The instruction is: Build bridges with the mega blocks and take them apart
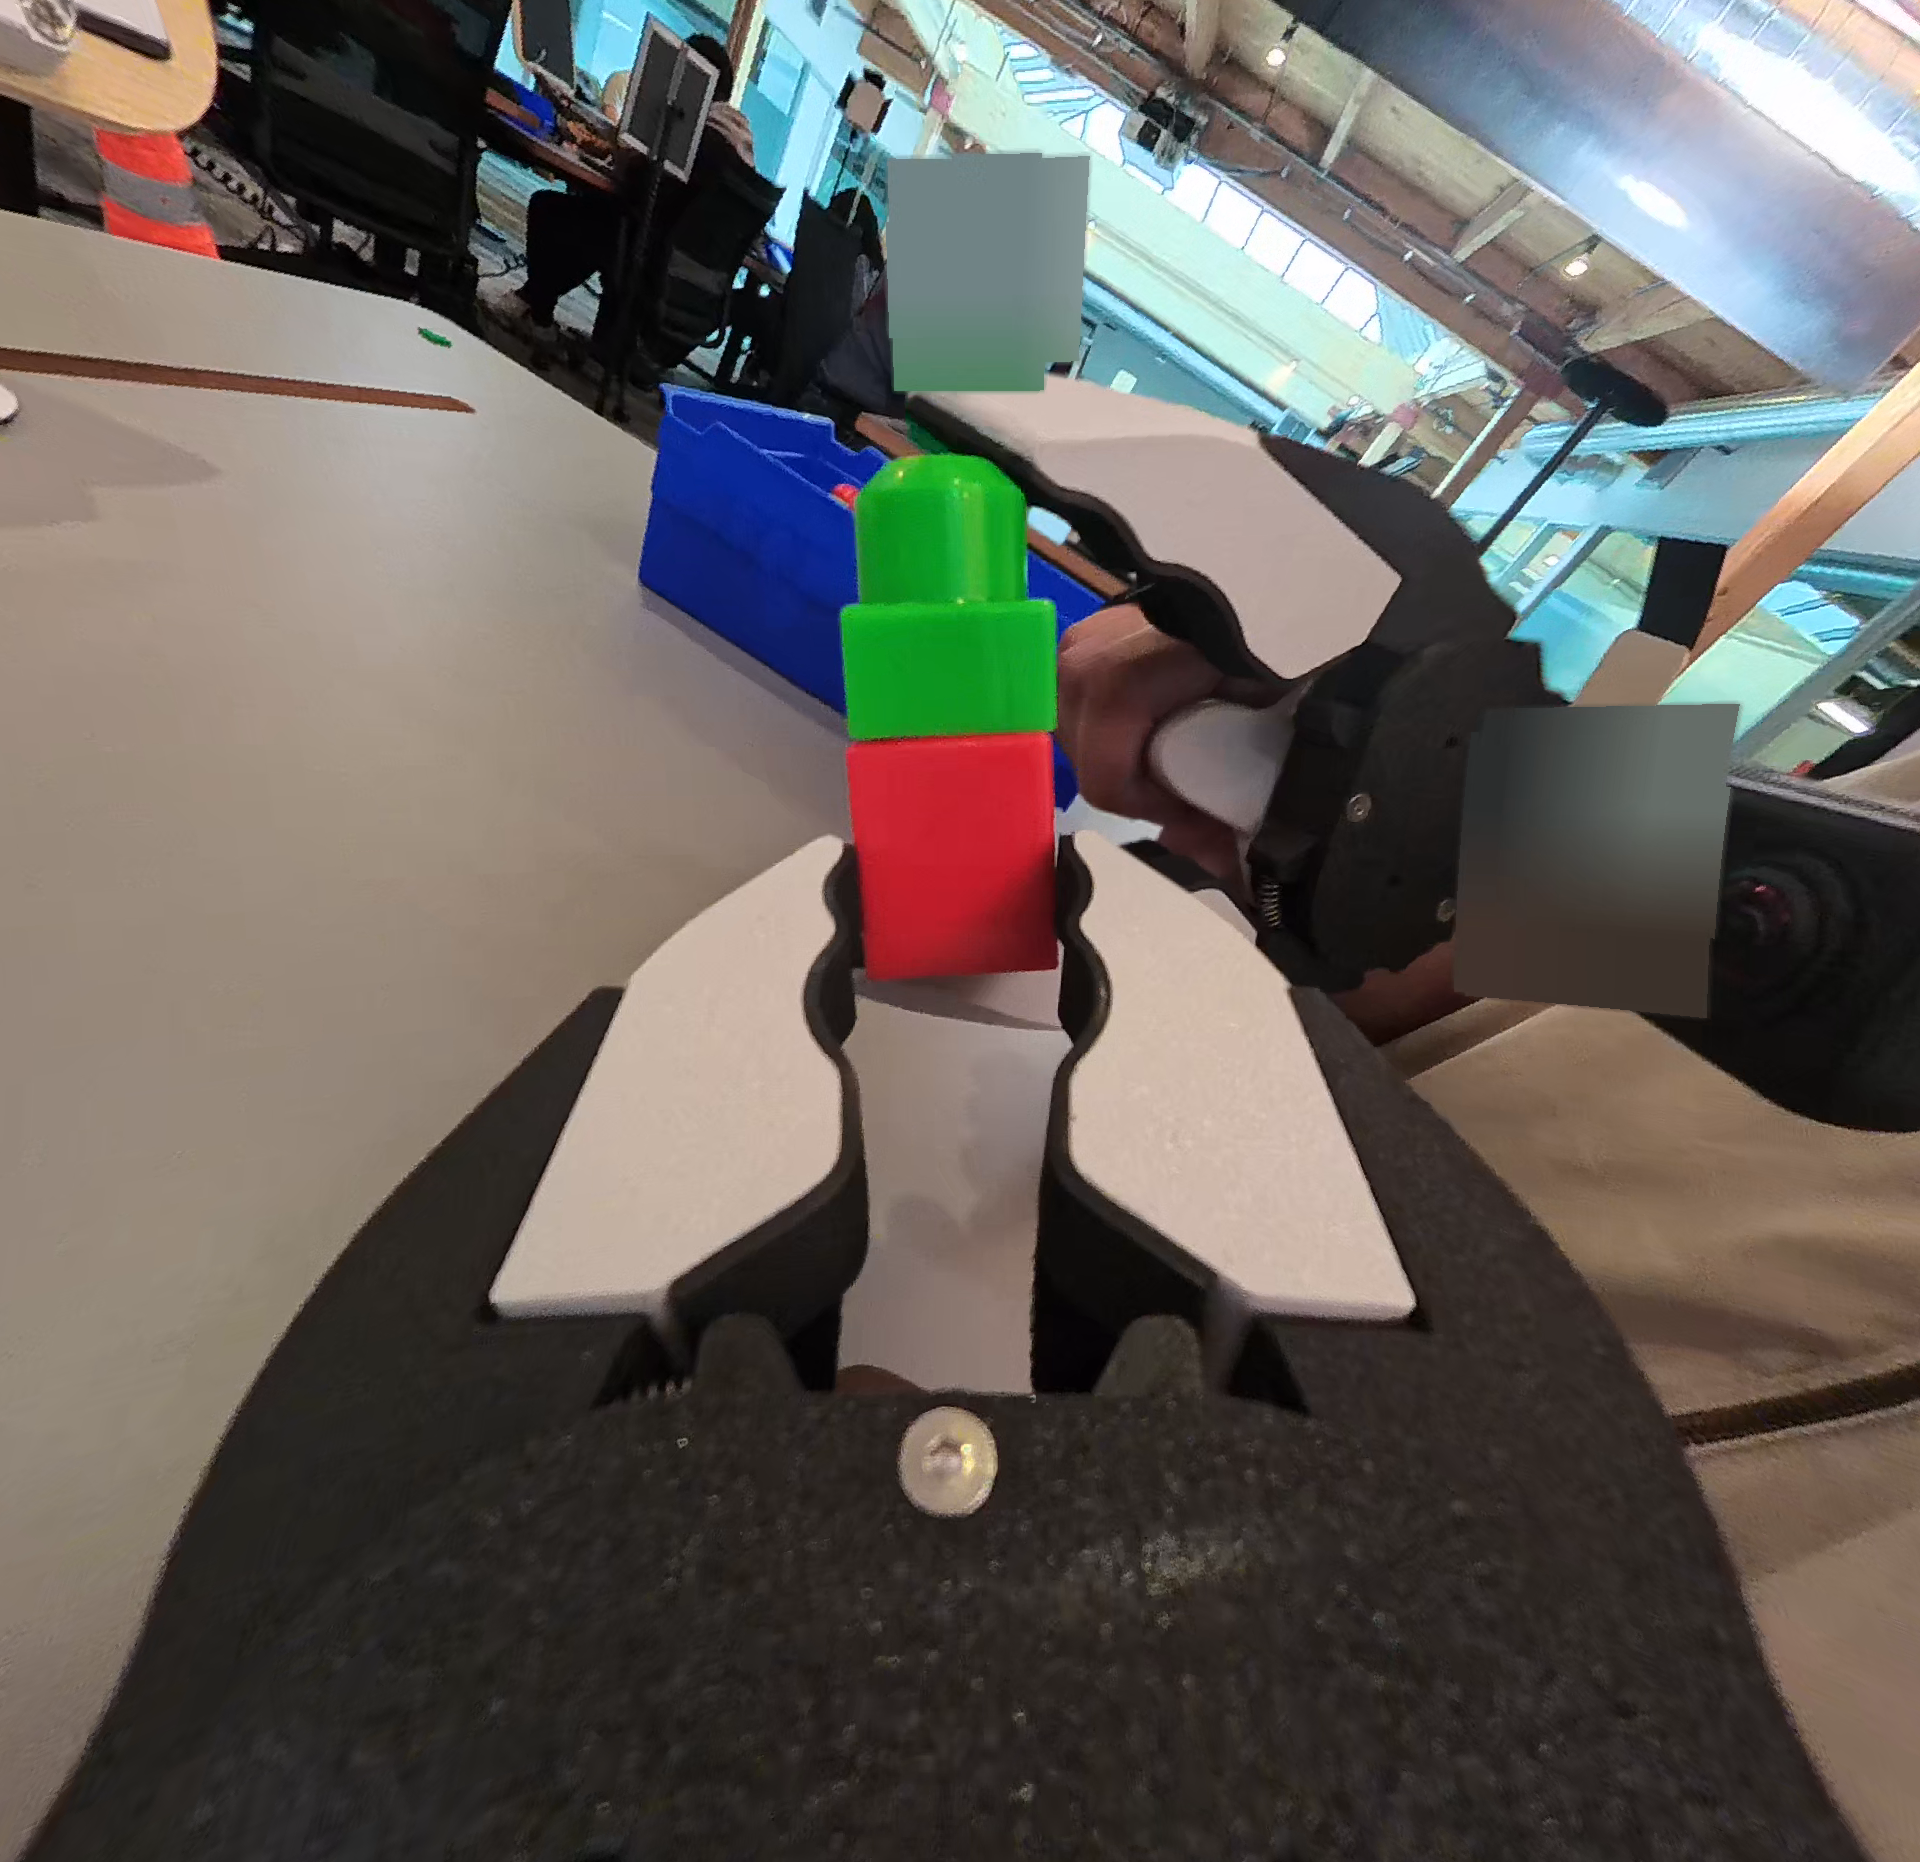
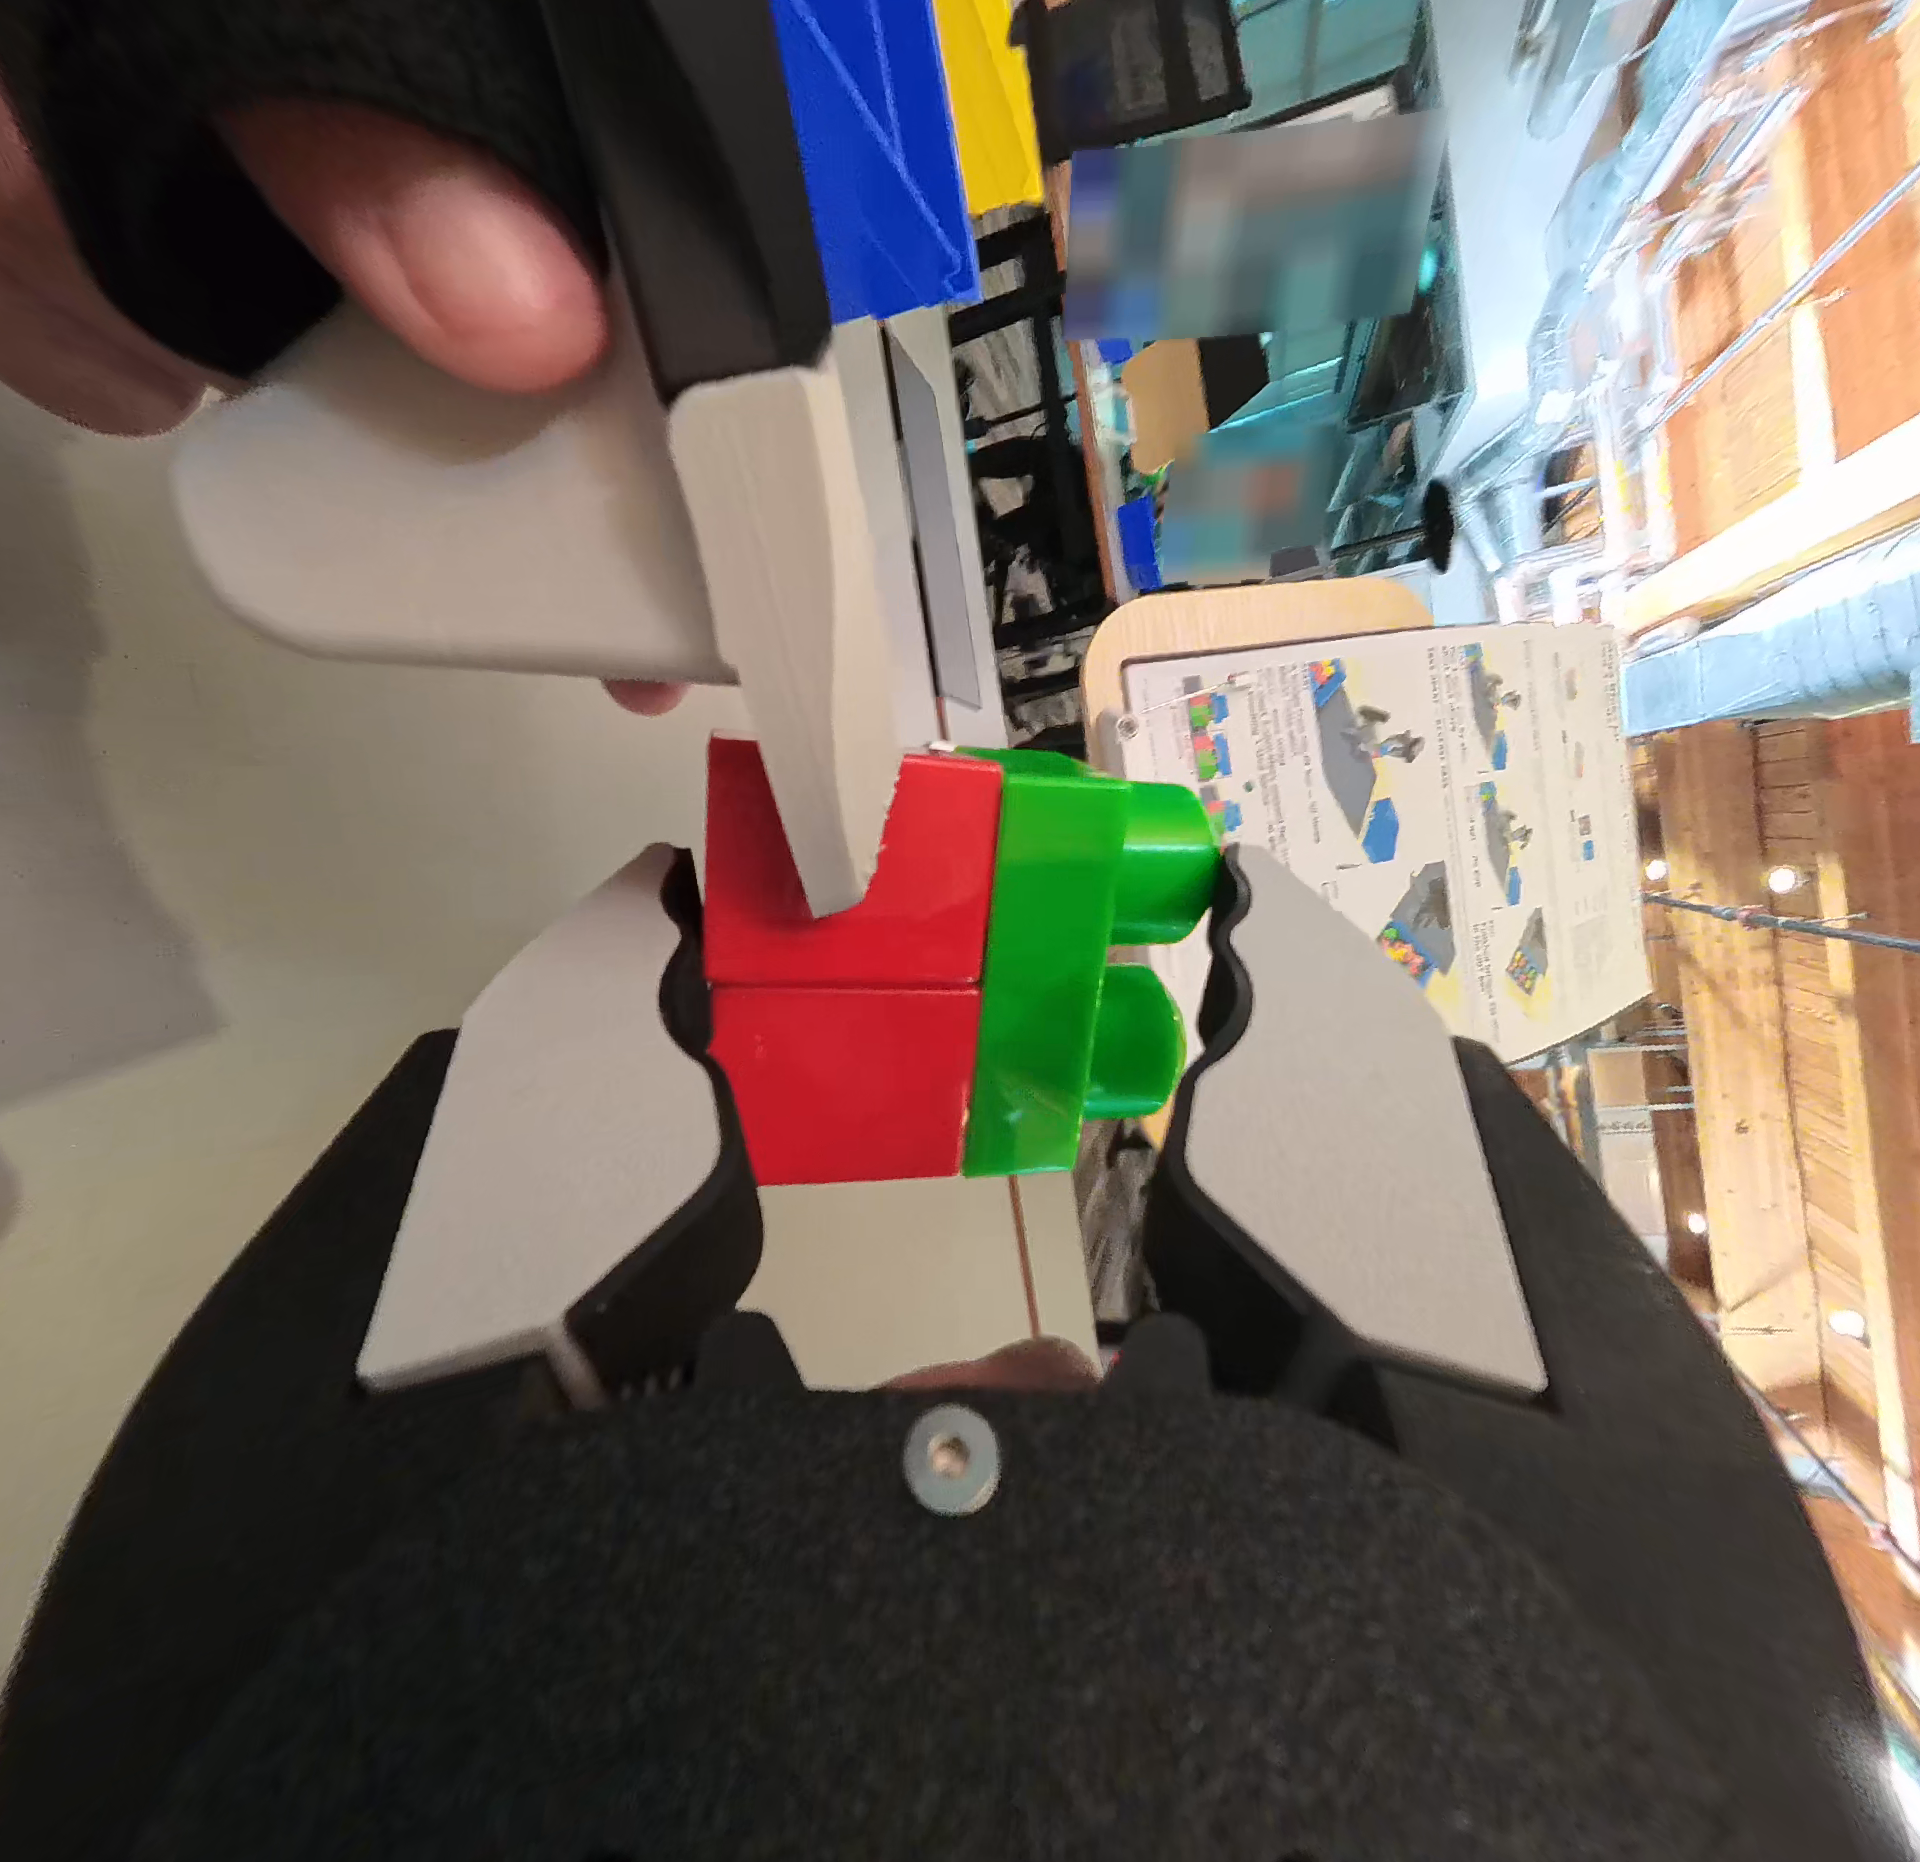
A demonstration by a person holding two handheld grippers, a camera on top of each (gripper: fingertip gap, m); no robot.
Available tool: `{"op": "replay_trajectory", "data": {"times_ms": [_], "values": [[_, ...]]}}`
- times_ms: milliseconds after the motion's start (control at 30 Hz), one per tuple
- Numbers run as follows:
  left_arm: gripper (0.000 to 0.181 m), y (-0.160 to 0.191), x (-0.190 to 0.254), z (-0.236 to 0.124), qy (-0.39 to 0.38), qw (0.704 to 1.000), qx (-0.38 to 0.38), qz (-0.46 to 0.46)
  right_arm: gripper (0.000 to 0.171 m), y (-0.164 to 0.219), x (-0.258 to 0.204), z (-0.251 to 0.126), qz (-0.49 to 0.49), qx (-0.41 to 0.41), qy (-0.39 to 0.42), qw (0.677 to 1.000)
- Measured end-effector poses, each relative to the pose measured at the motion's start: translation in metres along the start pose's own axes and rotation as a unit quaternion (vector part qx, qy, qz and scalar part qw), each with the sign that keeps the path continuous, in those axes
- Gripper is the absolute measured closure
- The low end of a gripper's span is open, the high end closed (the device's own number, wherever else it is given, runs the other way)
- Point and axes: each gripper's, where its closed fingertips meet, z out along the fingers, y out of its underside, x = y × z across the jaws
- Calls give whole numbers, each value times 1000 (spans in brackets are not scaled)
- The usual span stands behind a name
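Left gripper point(image 1: 954, 903): we see its jaws closed tight on the red block point(image 1: 951, 856), one fingertip on each side face, nothing else held.
Right gripper point(image 2: 951, 913): we see its jaws part open, spanning the whole stack lengthwise; the left pad touches the red block's point(image 2: 842, 1074) base, the right pad touches the upper stud of the green block point(image 2: 1049, 971). Whether it is actually clamping, we cannot tell.
Block stack: in the left wrist view the green block point(image 1: 948, 659) sits pressed on top of the red one, studs away from the jaws; the stack is held up off the table point(image 1: 312, 721).
Stack in the right wrist view: it lies crosswise between the jaws, red toward the left finger, green studs toward the right finger.
Crossing: a left gripper fingertip point(image 2: 821, 825) overlaps the red block just beyond the right jaws.
Blue bin point(image 1: 748, 555): beyond the left jaws, behind the stack, resting on the table.
Instruction sheet point(image 2: 1382, 836): beyond the right finger of the right gripper, well apart.
Hand point(image 1: 1122, 742): right of the stack, squeezing the right gripper's white trigger.
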Motion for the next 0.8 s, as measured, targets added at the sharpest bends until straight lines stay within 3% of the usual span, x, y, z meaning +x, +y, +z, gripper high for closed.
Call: {"op": "replay_trajectory", "data": {"times_ms": [300,467,533,567,733,767,800], "values": [[146,-12,-3,-16,-12,999,-6,45,72,-4,-1,-23,-8,63,-11,998],[146,-11,-6,-38,-39,988,-49,139,80,18,-19,-49,165,86,-135,973],[146,-8,-5,-44,-36,986,-60,151,78,23,-26,-60,282,106,-203,931],[146,-6,-2,-46,-23,987,-59,145,83,21,-30,-67,349,124,-247,896],[146,0,6,-46,5,992,-45,121,80,10,-5,-89,612,249,-315,681],[146,1,8,-46,8,992,-43,118,81,11,-3,-90,629,262,-317,659],[146,1,10,-45,13,993,-39,114,84,12,-5,-90,632,267,-311,657]]}}
